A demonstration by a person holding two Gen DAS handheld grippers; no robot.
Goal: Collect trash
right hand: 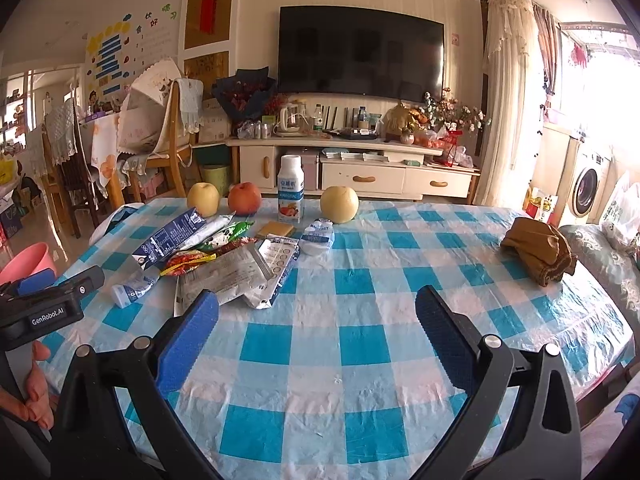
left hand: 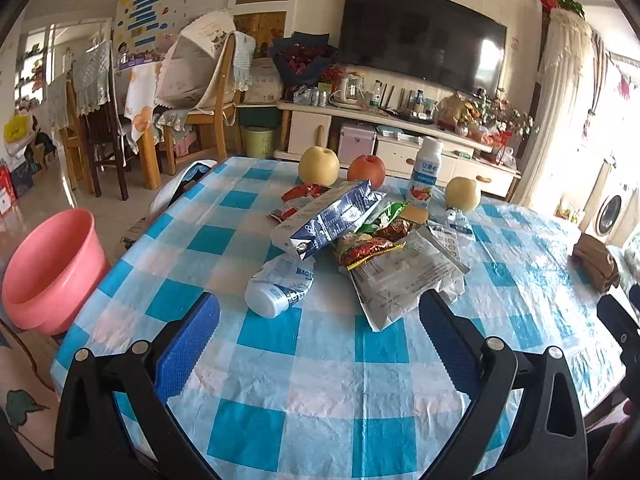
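the left hand-held gripper [left hand: 320,316] is spread wide and empty above the checked tabletop [left hand: 320,380]; the right hand-held gripper [right hand: 316,312] likewise gapes empty; the trash pile [left hand: 360,240] lies mid-tabletop near a pink basin [left hand: 48,272].

Pink basin [right hand: 24,262] mostly hidden behind left gripper [right hand: 56,280], edge-cropped.

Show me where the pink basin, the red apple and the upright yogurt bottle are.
pink basin [left hand: 76,236]: left wrist view, on its far inner wall.
red apple [right hand: 244,198]: right wrist view, on its front face.
upright yogurt bottle [right hand: 291,192]: right wrist view, on its label.
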